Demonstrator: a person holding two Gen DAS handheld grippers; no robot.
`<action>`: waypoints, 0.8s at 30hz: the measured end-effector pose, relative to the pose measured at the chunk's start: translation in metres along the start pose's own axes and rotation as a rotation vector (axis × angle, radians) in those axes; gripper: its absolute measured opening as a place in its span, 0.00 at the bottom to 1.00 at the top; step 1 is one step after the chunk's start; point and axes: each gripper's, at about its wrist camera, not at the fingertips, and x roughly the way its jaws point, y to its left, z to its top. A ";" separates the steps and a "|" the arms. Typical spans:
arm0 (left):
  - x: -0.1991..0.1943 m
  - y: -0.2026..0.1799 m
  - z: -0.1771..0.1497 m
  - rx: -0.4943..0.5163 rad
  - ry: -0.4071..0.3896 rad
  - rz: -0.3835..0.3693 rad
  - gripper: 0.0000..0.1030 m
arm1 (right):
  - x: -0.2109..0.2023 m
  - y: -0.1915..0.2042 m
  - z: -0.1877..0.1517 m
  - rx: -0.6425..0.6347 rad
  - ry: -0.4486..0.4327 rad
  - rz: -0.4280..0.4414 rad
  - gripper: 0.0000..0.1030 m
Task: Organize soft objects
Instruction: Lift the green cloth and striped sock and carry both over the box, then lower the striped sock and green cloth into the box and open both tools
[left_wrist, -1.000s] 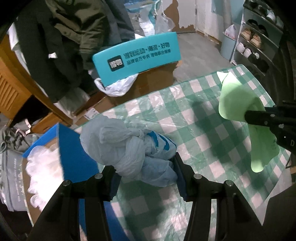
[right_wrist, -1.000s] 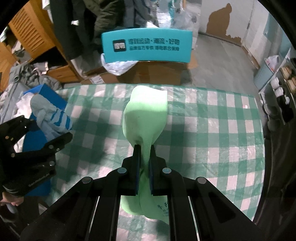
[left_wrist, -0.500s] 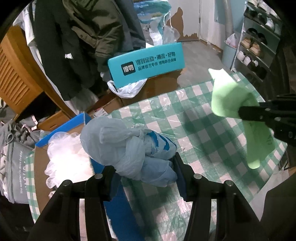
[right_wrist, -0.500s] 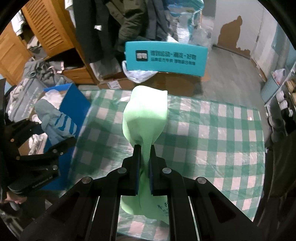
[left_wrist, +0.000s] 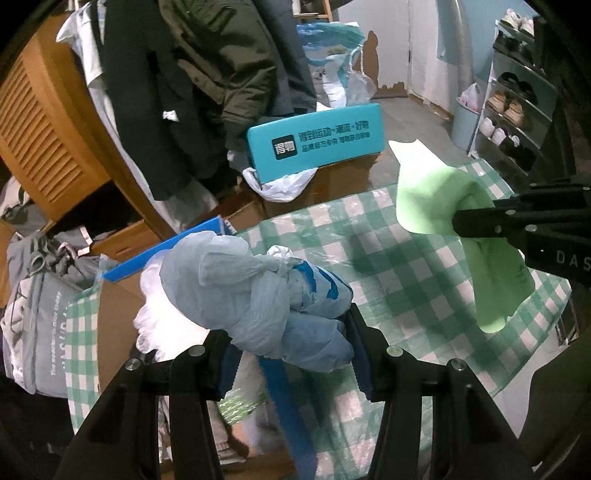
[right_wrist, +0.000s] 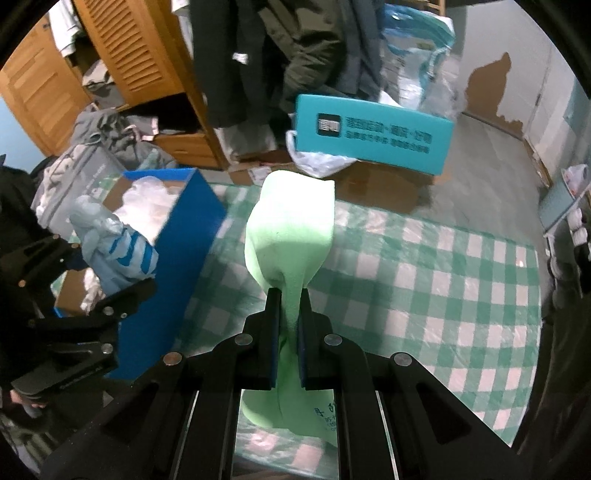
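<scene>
Both loads have risen off the checked worktop (right_wrist: 443, 266) toward the blue box (right_wrist: 192, 236), so dropping them in looks next: the left gripper (left_wrist: 291, 332) fingers clamp the pale blue bundle (left_wrist: 255, 291), the right gripper (right_wrist: 288, 306) fingers pinch the green cloth (right_wrist: 291, 236).

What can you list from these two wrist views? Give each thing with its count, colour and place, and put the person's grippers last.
Plastic bag bundle: one, pale blue, held above the box.
Soft green item: one, light green, held above the table.
Storage box: one, blue, at the table's left end, white bags inside.
Tablecloth: one, green-white check, on the table.
Teal carton: one, beyond the table.
Left gripper: black, shut on the bundle.
Right gripper: black, shut on the green item.
</scene>
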 end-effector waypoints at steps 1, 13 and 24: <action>-0.002 0.005 -0.002 -0.009 0.000 0.003 0.51 | 0.000 0.004 0.002 -0.008 -0.002 0.005 0.07; -0.020 0.049 -0.017 -0.082 -0.025 0.032 0.51 | 0.002 0.057 0.025 -0.086 -0.017 0.066 0.07; -0.018 0.091 -0.036 -0.143 -0.011 0.068 0.51 | 0.009 0.099 0.039 -0.139 -0.013 0.108 0.07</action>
